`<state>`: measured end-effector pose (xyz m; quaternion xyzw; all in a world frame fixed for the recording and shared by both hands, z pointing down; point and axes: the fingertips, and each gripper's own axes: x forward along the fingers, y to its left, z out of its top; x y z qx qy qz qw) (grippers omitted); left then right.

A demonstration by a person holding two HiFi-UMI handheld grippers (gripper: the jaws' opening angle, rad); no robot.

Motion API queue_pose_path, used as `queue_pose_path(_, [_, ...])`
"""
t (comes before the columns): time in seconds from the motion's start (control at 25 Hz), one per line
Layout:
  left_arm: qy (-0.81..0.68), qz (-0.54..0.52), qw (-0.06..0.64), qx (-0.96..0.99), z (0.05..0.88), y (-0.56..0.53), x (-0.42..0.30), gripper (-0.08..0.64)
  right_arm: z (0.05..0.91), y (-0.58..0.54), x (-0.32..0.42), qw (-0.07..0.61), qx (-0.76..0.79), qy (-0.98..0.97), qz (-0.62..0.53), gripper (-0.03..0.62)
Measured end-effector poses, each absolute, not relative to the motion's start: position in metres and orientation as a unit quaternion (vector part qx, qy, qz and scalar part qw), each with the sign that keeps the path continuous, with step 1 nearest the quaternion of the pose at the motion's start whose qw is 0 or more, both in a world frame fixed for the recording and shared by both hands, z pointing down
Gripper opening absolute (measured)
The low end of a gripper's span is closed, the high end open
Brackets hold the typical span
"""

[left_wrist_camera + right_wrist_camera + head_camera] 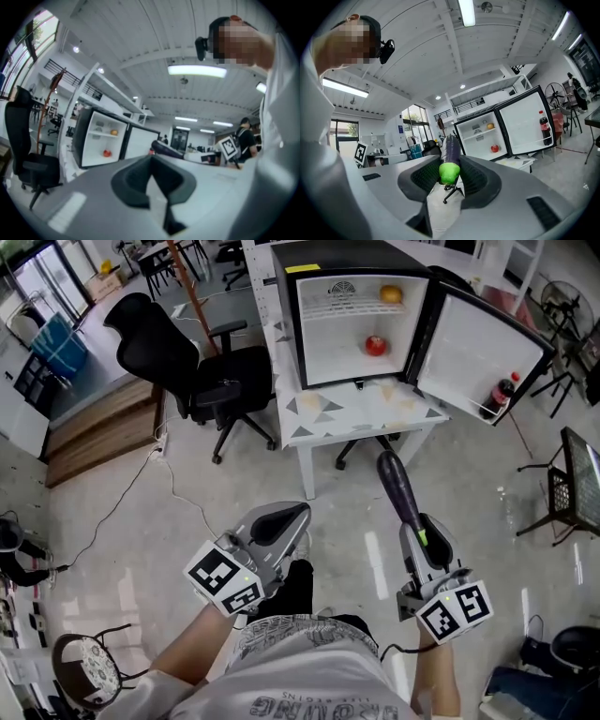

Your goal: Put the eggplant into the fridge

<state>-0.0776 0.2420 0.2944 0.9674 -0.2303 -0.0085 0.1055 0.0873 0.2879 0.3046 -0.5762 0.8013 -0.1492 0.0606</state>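
Note:
A long purple eggplant with a green stem end sticks out level from my right gripper, which is shut on the stem end. In the right gripper view the eggplant sits between the two dark pads of my right gripper and points toward the fridge. The small black fridge stands on a white table ahead, its door swung open to the right. My left gripper hangs beside the right one, its jaws together and empty; the left gripper view shows that left gripper with the fridge beyond.
Inside the fridge an orange fruit lies on the upper shelf and a red fruit below. A cola bottle stands in the door. A black office chair is left of the table; a wire rack stands at the right.

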Motion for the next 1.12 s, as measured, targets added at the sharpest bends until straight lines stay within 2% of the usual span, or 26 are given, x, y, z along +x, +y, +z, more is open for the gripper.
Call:
queue_pose_path(0.56, [-0.229, 0.0, 0.143, 0.963, 0.321, 0.089, -0.083, 0.008, 0.323, 0.135, 0.076, 0.033, -0.577, 0.798, -0.173, 0.126])
queue_pose_path(1.12, [-0.202, 0.019, 0.123, 0.971, 0.311, -0.05, -0.083, 0.008, 0.317, 0.001, 0.073, 0.019, -0.595, 0.785, -0.171, 0.126])
